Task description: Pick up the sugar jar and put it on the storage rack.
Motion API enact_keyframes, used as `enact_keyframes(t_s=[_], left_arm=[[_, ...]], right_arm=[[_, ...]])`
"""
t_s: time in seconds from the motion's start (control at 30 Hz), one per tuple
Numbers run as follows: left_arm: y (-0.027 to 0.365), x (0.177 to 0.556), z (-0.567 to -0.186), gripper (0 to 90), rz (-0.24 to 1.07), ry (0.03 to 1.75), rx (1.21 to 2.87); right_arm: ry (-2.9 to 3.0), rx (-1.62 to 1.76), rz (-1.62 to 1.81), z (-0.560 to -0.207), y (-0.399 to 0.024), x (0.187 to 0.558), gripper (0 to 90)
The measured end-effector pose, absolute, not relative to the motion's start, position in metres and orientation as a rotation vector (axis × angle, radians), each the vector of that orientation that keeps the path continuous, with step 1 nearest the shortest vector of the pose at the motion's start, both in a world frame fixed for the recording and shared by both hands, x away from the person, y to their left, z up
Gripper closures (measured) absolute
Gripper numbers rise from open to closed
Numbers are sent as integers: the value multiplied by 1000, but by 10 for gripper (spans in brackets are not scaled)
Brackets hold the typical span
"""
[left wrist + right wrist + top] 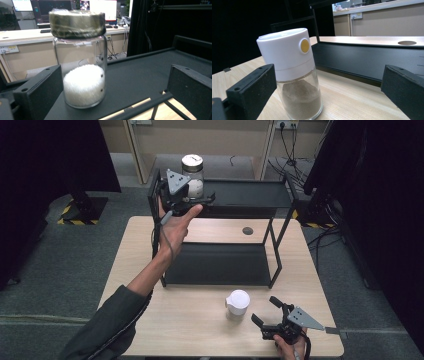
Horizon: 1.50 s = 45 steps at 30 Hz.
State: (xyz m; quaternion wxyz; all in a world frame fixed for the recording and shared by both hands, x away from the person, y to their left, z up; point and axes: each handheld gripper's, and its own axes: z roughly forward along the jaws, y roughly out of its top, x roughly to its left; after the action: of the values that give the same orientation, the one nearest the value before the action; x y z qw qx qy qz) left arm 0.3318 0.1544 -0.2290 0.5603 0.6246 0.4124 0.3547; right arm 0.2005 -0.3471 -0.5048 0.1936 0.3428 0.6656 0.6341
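A glass jar [193, 170] with a dark screw lid, about a third full of white granules, stands upright at the left end of the black rack's top shelf [250, 195]. My left gripper [189, 192] is raised to that shelf and open. In the left gripper view the jar [83, 75] stands between the jaws, closer to the left one, touching neither. A shaker [237, 302] with a white cap stands on the wooden table [190, 325]. My right gripper [265, 311] sits open just right of it. The shaker [292, 65] holds brown powder and has a yellow button.
The two-tier black rack spans the table's middle, and its lower shelf [220, 265] is bare. A round cable hole [247, 230] lies in the tabletop behind it. Dark curtains and stands flank the table, with cables on the floor at the right.
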Motion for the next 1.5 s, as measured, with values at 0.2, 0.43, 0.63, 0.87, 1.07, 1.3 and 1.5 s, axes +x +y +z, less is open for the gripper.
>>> enact_keyframes(t_s=[0.2,0.43,0.63,0.87,1.07,1.3,1.5], left_arm=[[160,319,-237,0,812,943,1465],[168,304,-253,0,753,912,1454],[170,288,-269,0,710,871,1473],[170,272,-280,0,667,798,1501],[172,260,-293,0,614,759,1508],[181,252,-315,0,541,748,1516],[188,243,-339,0,504,734,1520]], right_arm=[[1865,960,1778,-505,-347,200,5],[1865,961,1777,-505,-347,200,5],[1866,961,1777,-505,-347,200,5],[1863,965,1779,-505,-347,200,5],[1863,965,1779,-505,-347,200,5],[1864,963,1778,-505,-347,200,5],[1864,961,1778,-505,-347,200,5]])
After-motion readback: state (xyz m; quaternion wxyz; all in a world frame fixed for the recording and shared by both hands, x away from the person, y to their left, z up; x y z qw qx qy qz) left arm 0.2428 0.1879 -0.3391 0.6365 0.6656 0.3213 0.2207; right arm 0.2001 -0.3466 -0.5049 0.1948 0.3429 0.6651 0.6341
